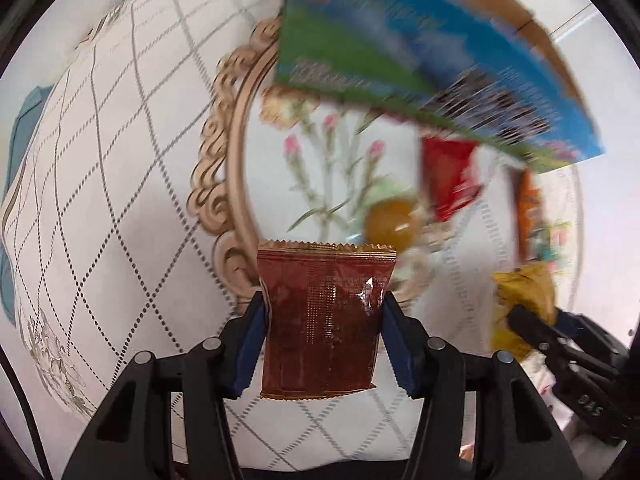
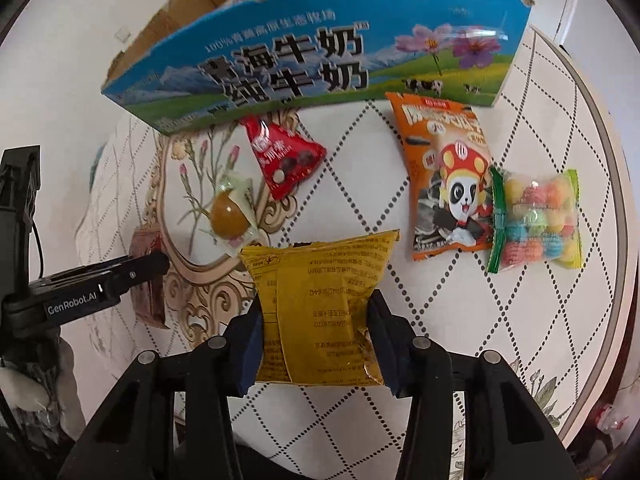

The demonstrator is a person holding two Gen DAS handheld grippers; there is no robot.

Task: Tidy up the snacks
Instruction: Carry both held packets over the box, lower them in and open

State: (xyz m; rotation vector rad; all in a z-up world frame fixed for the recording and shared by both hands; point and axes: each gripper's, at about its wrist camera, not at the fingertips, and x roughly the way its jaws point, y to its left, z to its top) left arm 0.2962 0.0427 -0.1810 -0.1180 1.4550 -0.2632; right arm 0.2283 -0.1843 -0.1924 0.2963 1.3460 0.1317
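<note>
My left gripper (image 1: 324,300) is shut on a brown snack packet (image 1: 322,320), held above the table; this packet also shows in the right wrist view (image 2: 148,276). My right gripper (image 2: 316,308) is shut on a yellow snack packet (image 2: 320,312), seen in the left wrist view (image 1: 520,300) too. A blue milk carton box (image 2: 304,60) with an open top stands at the far side. On the table lie a red packet (image 2: 284,160), an amber jelly cup (image 2: 228,216), an orange panda packet (image 2: 448,184) and a bag of coloured candies (image 2: 536,220).
The round table (image 2: 460,320) has a white diamond-patterned cloth with a gold floral medallion (image 1: 224,184). Its rim (image 2: 624,216) curves along the right. The left gripper's body (image 2: 80,288) sits at the left in the right wrist view.
</note>
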